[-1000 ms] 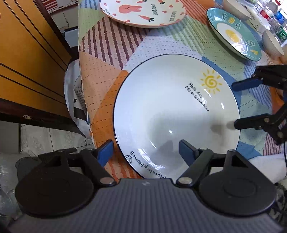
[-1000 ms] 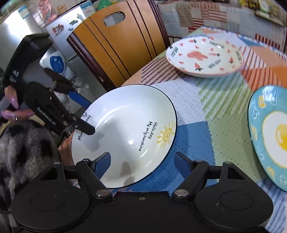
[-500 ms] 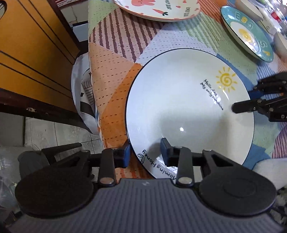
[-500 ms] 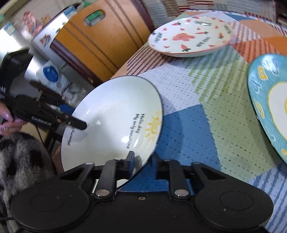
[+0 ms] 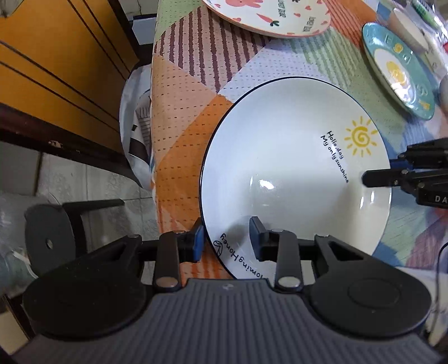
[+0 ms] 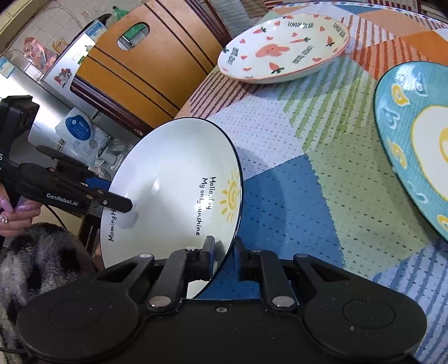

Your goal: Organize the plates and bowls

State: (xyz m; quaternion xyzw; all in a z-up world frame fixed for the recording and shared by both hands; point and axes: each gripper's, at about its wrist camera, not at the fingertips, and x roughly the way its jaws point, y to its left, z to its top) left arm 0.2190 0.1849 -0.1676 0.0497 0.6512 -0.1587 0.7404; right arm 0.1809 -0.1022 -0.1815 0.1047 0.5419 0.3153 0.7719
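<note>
from my left wrist feed, my left gripper (image 5: 226,240) pinches the near rim of the white sun bowl (image 5: 294,168), one pad outside, one inside over the "morning honey" lettering. the bowl sits at the corner of the patchwork tablecloth (image 5: 182,112). at 3 o'clock my right gripper (image 5: 392,173) clamps the opposite rim. the bunny plate (image 5: 274,16) lies at 12 o'clock, the blue egg plate (image 5: 397,70) at 2 o'clock (a small pale bowl (image 5: 408,30) just behind it). on the right wrist feed, the bowl is tilted, its rim nipped between my right gripper's fingers (image 6: 208,260); the wooden chair (image 6: 145,72) stands at 11 o'clock.
</note>
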